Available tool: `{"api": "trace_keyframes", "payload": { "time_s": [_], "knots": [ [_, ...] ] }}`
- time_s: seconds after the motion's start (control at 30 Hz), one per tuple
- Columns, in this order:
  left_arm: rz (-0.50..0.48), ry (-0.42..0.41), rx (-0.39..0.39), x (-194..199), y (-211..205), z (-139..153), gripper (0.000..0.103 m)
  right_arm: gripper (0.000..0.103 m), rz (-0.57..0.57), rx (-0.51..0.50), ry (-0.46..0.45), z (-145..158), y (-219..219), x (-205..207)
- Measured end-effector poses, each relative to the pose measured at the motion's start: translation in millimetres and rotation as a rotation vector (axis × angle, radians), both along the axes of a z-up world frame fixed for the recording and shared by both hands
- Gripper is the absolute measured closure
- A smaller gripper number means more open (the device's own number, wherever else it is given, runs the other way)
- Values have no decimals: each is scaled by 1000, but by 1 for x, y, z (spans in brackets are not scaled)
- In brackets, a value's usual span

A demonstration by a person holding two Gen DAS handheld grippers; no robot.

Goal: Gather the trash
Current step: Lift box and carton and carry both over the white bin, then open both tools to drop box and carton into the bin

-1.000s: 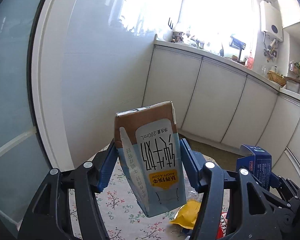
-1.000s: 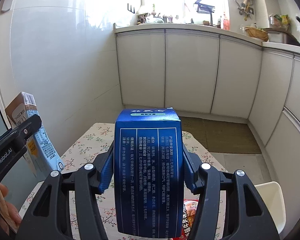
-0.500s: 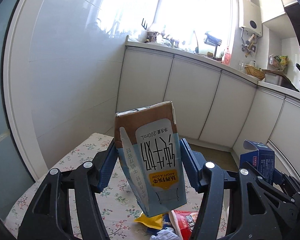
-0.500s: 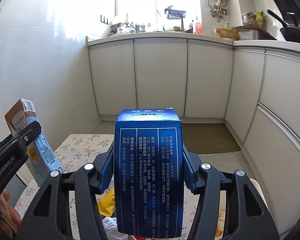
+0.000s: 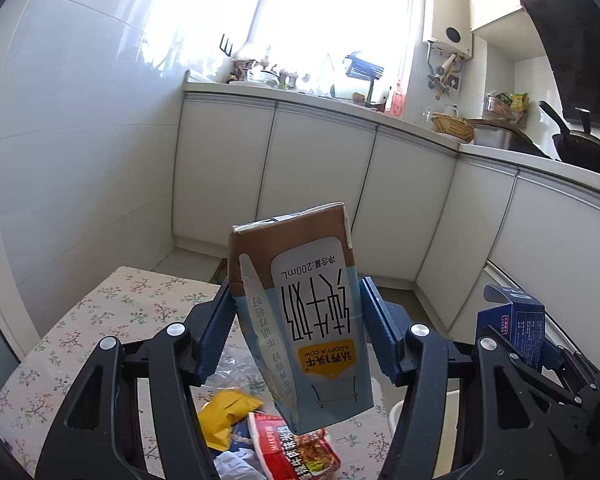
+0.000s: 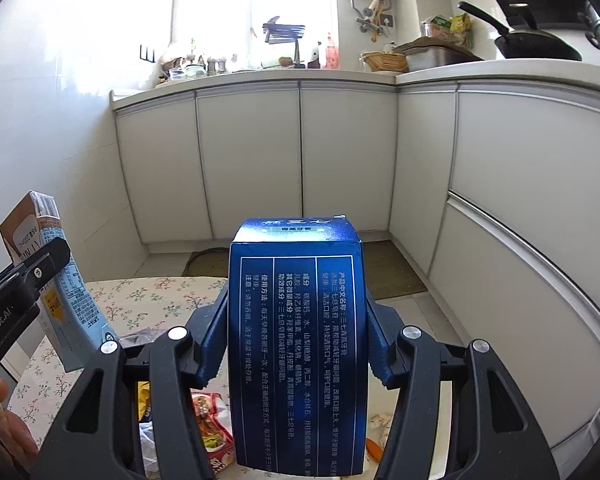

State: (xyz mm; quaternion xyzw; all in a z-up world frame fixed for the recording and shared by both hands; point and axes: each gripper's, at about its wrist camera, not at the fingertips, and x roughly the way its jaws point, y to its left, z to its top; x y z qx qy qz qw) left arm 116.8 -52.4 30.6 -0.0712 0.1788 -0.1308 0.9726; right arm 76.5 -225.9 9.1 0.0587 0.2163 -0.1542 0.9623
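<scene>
My left gripper [image 5: 296, 324] is shut on a brown and light blue 200 mL milk carton [image 5: 300, 312], held upside down and tilted above the table. My right gripper [image 6: 296, 320] is shut on a dark blue box [image 6: 296, 344] with white print, held upright above the table. The blue box also shows at the right of the left wrist view [image 5: 512, 320], and the milk carton at the left of the right wrist view [image 6: 60, 292]. Below lie a yellow wrapper [image 5: 224, 412], a red snack packet [image 5: 296, 452] and crumpled white paper [image 5: 236, 464].
The floral tablecloth table [image 5: 100, 320] lies under both grippers. A white bin rim [image 5: 396, 412] shows past the table's right edge. White kitchen cabinets [image 6: 252, 160] and a cluttered counter stand behind; a tiled wall is on the left.
Both grippers have swung right across the kitchen and tipped down, each keeping its item. More of the table and the trash on it has come into view.
</scene>
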Motion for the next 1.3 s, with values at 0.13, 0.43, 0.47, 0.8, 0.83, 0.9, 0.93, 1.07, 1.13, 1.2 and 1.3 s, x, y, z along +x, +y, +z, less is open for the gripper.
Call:
{"api": "trace_keyframes", "payload": {
  "time_s": [0.13, 0.43, 0.47, 0.8, 0.83, 0.9, 0.93, 1.07, 1.13, 1.2, 1.3],
  "knots": [
    [-45, 6, -2, -2, -24, -1, 45, 46, -57, 9, 10, -4, -28, -10],
    [-150, 4, 8, -13, -80, -9, 45, 46, -171, 39, 50, -22, -89, -22],
    [-160, 7, 9, -13, -86, -10, 45, 46, -179, 44, 58, -24, -95, -22],
    [-240, 31, 38, -13, -138, -23, 45, 46, -220, 105, 113, -49, -146, -33],
    [-247, 33, 41, -13, -142, -24, 45, 44, -225, 104, 114, -51, -150, -34],
    [-263, 42, 45, -13, -152, -28, 45, 38, -232, 99, 114, -53, -157, -37],
    [-271, 45, 46, -13, -156, -30, 45, 36, -241, 97, 110, -54, -161, -40],
    [-301, 56, 53, -14, -174, -36, 45, 31, -276, 101, 94, -53, -175, -48],
    [-319, 61, 58, -15, -182, -39, 45, 31, -299, 100, 85, -52, -182, -53],
    [-338, 68, 64, -16, -190, -43, 45, 30, -325, 104, 79, -52, -188, -59],
    [-366, 75, 76, -18, -201, -50, 45, 29, -361, 112, 75, -53, -199, -67]
  ]
}}
